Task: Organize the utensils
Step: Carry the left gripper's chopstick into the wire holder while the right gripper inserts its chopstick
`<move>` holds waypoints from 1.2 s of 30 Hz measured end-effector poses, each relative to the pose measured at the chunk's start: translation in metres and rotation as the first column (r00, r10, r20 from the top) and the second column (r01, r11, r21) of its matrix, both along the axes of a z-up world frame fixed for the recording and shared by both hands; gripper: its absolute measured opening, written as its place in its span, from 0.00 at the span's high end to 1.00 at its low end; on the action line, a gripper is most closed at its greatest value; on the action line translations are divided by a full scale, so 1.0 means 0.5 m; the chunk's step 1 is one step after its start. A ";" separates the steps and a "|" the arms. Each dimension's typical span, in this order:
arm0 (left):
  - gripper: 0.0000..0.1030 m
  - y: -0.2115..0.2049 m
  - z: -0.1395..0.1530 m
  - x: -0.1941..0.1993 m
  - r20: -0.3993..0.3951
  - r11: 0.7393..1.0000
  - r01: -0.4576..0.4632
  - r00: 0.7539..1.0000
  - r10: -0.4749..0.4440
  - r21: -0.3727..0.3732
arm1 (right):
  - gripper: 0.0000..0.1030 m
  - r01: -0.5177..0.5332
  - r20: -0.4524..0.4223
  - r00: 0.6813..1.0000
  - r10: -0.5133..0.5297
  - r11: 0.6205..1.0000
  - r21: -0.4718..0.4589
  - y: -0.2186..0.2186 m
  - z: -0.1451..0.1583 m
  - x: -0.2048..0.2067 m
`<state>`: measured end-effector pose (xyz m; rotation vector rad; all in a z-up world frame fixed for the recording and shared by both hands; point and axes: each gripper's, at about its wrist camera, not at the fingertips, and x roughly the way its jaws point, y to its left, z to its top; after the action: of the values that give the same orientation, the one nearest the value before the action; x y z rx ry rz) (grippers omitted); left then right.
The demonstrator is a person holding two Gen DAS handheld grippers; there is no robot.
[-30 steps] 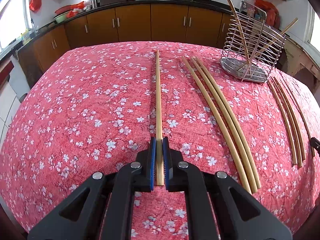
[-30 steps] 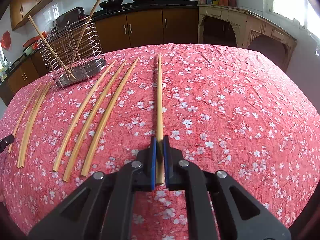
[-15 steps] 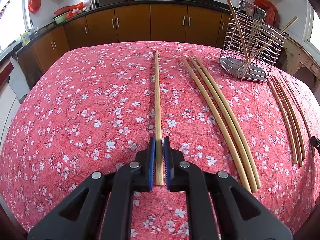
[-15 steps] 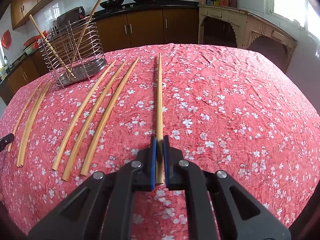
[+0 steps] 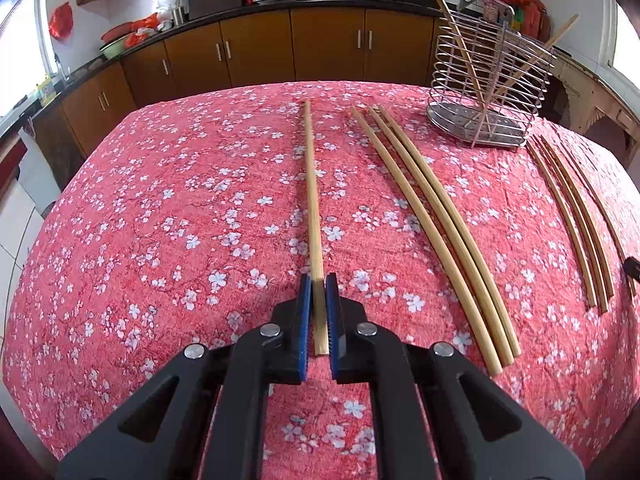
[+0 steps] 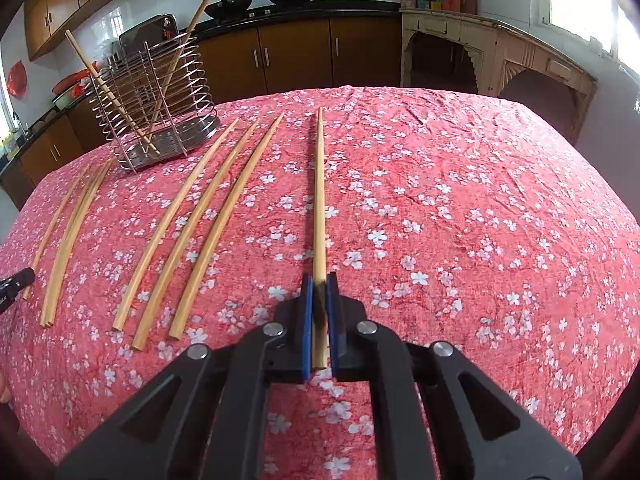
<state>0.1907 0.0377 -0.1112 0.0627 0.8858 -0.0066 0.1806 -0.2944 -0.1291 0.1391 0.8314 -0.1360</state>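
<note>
My left gripper (image 5: 319, 280) is shut on the near end of a long wooden chopstick (image 5: 312, 200) that points away over the red floral tablecloth (image 5: 160, 220). My right gripper (image 6: 319, 280) is shut on the near end of another long chopstick (image 6: 319, 192). A wire utensil holder (image 5: 486, 80) stands at the back right in the left wrist view and at the back left in the right wrist view (image 6: 154, 104), with two chopsticks leaning in it. Three chopsticks (image 5: 436, 220) lie on the cloth right of my left gripper; they show left of my right gripper (image 6: 192, 232).
Several thinner chopsticks (image 5: 576, 216) lie at the table's right edge in the left wrist view, and at the left edge in the right wrist view (image 6: 68, 236). Brown kitchen cabinets (image 5: 256, 48) and a counter with woks run behind the table.
Both grippers stay shut on their chopsticks. The views have shifted only slightly; the left chopstick's far end sits a little lower in the frame.
</note>
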 end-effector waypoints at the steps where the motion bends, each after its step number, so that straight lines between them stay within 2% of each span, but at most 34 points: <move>1: 0.93 0.003 0.001 -0.003 -0.004 1.000 0.003 1.000 -0.003 -0.009 | 0.92 -0.002 0.010 1.000 0.003 1.000 -0.004 -0.001 0.006 -0.005; 6: 0.93 0.024 0.029 -0.025 0.029 0.999 0.007 1.000 -0.005 -0.038 | 0.92 0.000 0.087 0.996 0.002 1.000 -0.024 -0.006 0.061 -0.031; 11: 0.93 0.045 0.098 -0.055 0.147 0.997 0.015 0.989 -0.005 -0.071 | 0.92 0.001 0.207 0.978 0.012 0.998 -0.060 -0.011 0.137 -0.059; 16: 0.93 0.064 0.186 -0.081 0.285 0.989 0.037 0.958 0.004 -0.141 | 0.92 -0.003 0.320 0.947 0.024 0.998 -0.066 -0.013 0.204 -0.072; 21: 0.94 0.068 0.246 -0.092 0.367 0.981 0.048 0.930 0.025 -0.188 | 0.92 -0.019 0.408 0.913 0.031 0.999 -0.033 -0.023 0.258 -0.078; 28: 0.94 0.064 0.287 -0.099 0.422 0.977 0.053 0.906 0.040 -0.206 | 0.92 -0.028 0.489 0.872 0.029 1.000 -0.008 -0.027 0.307 -0.086; 36: 0.94 0.064 0.300 -0.102 0.432 0.977 0.046 0.901 0.050 -0.209 | 0.92 -0.039 0.515 0.856 0.036 0.999 -0.005 -0.022 0.329 -0.085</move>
<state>0.1396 0.0695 0.0387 -0.1366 0.4307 -0.0841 0.1379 -0.3056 0.0353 0.1553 0.2943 -0.0539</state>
